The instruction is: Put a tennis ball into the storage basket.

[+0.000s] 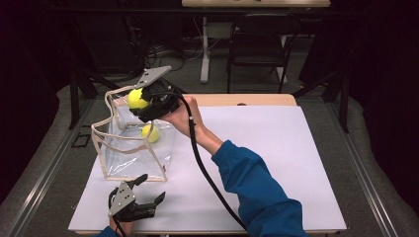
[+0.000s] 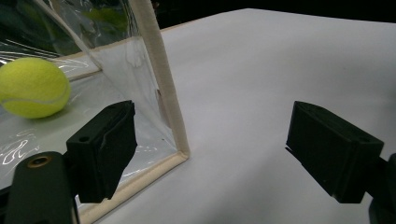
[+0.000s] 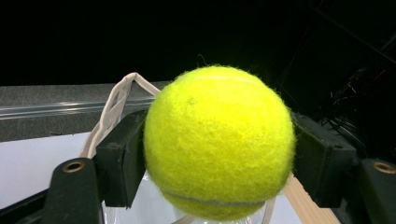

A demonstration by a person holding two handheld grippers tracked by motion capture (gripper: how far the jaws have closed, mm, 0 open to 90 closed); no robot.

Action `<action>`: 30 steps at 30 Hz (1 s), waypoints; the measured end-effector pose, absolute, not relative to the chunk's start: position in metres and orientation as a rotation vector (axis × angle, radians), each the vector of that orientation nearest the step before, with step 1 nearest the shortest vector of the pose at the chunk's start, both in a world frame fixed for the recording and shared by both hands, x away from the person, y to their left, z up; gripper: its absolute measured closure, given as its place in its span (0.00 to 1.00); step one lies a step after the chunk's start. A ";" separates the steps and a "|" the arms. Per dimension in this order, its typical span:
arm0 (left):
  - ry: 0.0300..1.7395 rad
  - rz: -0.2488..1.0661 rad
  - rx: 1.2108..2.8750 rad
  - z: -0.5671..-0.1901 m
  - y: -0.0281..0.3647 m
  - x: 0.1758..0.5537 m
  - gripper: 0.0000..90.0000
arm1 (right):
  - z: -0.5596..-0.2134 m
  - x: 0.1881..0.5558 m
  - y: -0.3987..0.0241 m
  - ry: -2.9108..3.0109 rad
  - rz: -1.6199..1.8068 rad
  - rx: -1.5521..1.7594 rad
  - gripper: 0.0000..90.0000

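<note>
left gripper [image 1: 148,190]: jaws wide, idle near bag [image 1: 129,148]
right gripper [image 1: 143,102]: clamps tennis ball [image 1: 137,98] over bag mouth
tip: centre over opening, lower, then release

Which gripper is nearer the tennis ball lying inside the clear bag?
Right. The right gripper, shut on a second ball, sits over the clear bag opening, just above the ball inside. The left gripper is open on the table outside the bag's near corner.
</note>
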State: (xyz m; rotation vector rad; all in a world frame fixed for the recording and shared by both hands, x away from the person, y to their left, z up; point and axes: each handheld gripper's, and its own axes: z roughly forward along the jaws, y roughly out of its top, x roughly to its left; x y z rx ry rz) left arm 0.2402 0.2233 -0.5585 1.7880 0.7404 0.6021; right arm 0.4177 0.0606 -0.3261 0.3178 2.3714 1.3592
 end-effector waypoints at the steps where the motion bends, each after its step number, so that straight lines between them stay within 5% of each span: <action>1: 0.741 0.600 1.789 -0.559 0.223 0.240 0.18 | -0.326 0.418 0.061 2.369 1.363 0.318 0.29; 30: 0.735 0.596 1.790 -0.558 0.224 0.239 0.18 | -0.333 0.426 0.077 2.385 1.352 0.327 0.29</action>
